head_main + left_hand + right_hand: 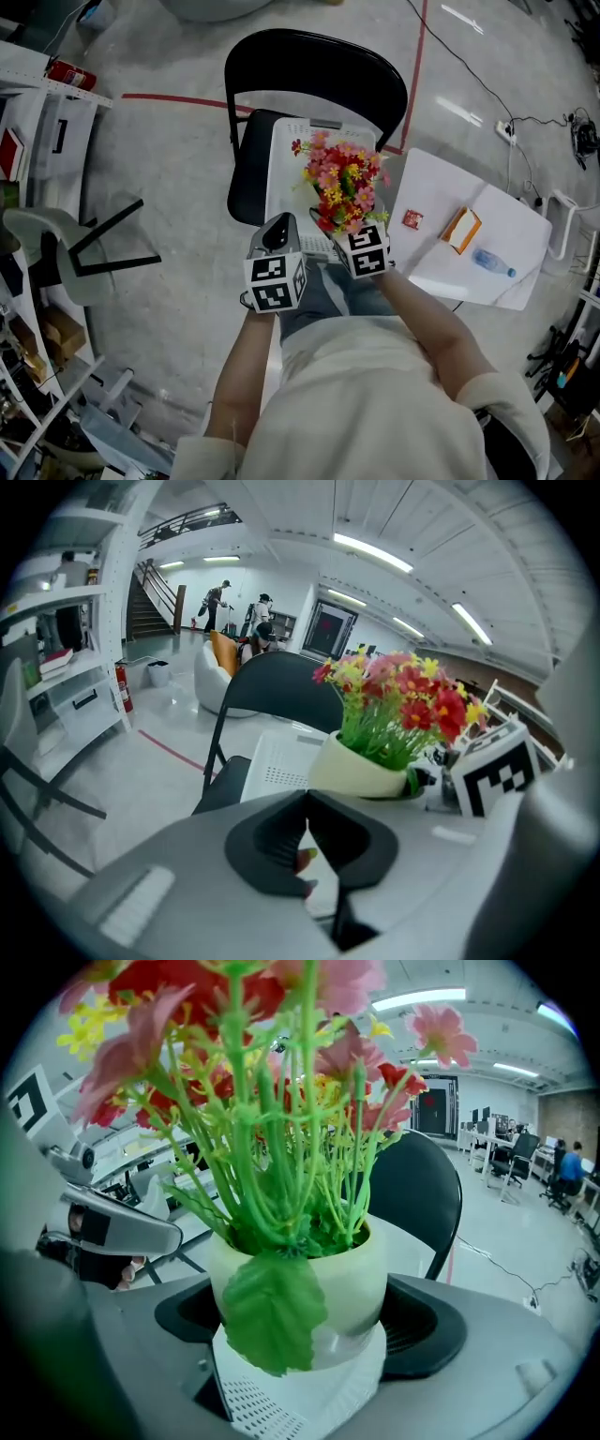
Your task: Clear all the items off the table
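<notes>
A black folding chair stands straight ahead of both your grippers, a white perforated basket resting on its seat. To the right of the jaws lies the white table, with a red packet, an orange box and a water bottle on it, all well apart from either gripper. Red tape lines cross the floor beyond the chair.

Your right gripper grasps the cream flower pot: its two dark jaws stand wide apart, one pressed against each side of the pot's round wall. The red, pink and yellow flowers rise above the jaws and fill most of the right gripper view, and one large green leaf hangs down the pot's near side. The basket's rim shows just under the pot; you cannot tell whether they touch.

Your left gripper hovers just beside the right one, its jaws clenched together with nothing between them. The pot sits ahead and to the right of those jaws, apart from them.
</notes>
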Motion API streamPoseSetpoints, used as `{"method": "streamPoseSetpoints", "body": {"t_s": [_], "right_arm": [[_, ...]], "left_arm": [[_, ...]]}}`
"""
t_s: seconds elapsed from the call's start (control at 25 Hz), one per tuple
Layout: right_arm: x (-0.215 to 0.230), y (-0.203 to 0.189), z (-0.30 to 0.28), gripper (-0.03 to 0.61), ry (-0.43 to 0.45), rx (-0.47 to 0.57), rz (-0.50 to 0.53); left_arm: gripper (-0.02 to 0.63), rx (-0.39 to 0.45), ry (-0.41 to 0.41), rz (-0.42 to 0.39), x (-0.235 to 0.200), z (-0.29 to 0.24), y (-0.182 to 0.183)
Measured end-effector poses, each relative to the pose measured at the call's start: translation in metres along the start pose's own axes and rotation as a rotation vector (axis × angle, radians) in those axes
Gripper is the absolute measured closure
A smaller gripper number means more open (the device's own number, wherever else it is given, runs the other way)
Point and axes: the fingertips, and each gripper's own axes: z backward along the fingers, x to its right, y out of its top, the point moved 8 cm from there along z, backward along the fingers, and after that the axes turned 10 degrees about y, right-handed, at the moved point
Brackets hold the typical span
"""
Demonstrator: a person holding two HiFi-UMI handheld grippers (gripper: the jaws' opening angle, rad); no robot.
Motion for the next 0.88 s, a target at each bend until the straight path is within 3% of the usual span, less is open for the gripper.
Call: {"method": "streamPoseSetpoints", "body": {"t_s": [0.44, 0.88], "right_arm": [[0.005, -0.004, -0.069, 0.068, -0.04, -0.034, -0.074], [0.022, -0.024, -0.117, 0.067, -0.09, -0.065, -0.128]], "left_arm": [[0.604, -0.021, -0.037, -0.061, -0.025, -0.047, 0.016], [0.603, -0.053, -0.083, -0.053, -0.037, -0.087, 0.019]]}}
